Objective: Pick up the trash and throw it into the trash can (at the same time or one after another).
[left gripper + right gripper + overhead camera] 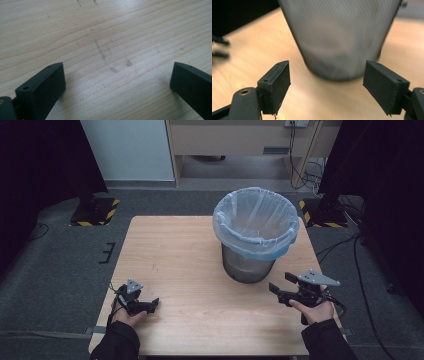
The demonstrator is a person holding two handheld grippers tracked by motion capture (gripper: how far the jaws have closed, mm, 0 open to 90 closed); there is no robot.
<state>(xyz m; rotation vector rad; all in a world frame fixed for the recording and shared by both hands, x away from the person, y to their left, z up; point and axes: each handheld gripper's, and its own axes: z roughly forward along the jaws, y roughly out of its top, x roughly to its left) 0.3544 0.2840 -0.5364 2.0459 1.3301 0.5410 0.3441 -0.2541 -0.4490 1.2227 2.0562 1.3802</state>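
A mesh waste bin [248, 265] lined with a pale blue bag [256, 222] stands on the wooden table [175, 250], right of centre. My left gripper [151, 305] rests low at the table's front left, jaws pointing right. In the left gripper view its jaws [117, 75] stand wide apart over bare wood with nothing between them. My right gripper [280, 283] is at the front right, just beside the bin's base and aimed at it. In the right gripper view it [327, 72] is open and empty, with the bin's mesh wall [339, 37] close ahead.
The table's front edge runs just behind both hands, and its right edge is close to the right hand. Stands with yellow and black striped bases [95, 210] sit on the grey carpet at both back corners. Cables [360, 270] trail over the floor at right.
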